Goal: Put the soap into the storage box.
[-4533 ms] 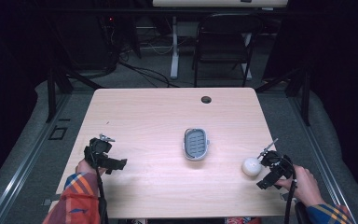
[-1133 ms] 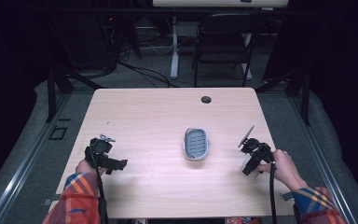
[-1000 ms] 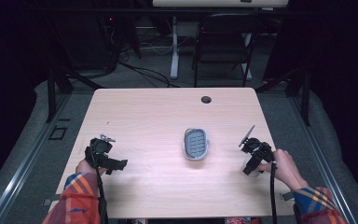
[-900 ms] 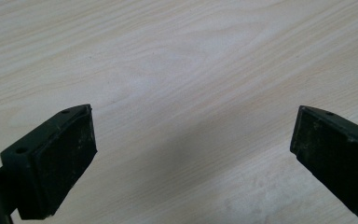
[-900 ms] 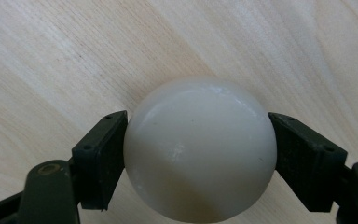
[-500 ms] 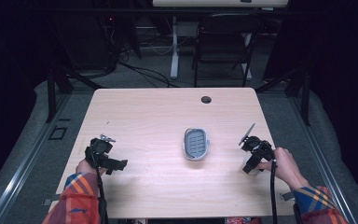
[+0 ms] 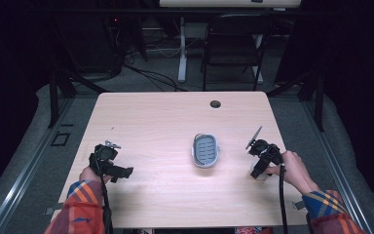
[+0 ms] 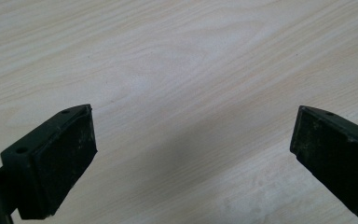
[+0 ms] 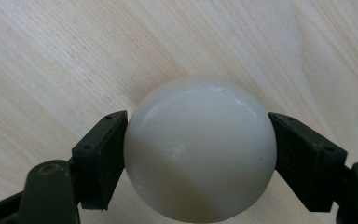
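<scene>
Right gripper [image 9: 198, 154] angled down clamps a white ball [image 9: 200, 147]; left gripper [image 8: 191, 154] gapes wide, empty.

we take this for a lab or recording studio set up for capture work. the pale wood counter [image 7: 165, 122] stands alone on grey carpet, and black curtains [image 7: 355, 63] close in on both sides of it. beyond the counter's far edge we see a black folding chair [image 7: 233, 46], loose cables [image 7: 148, 73] on the floor, and a white desk leg [image 7: 181, 48].
</scene>
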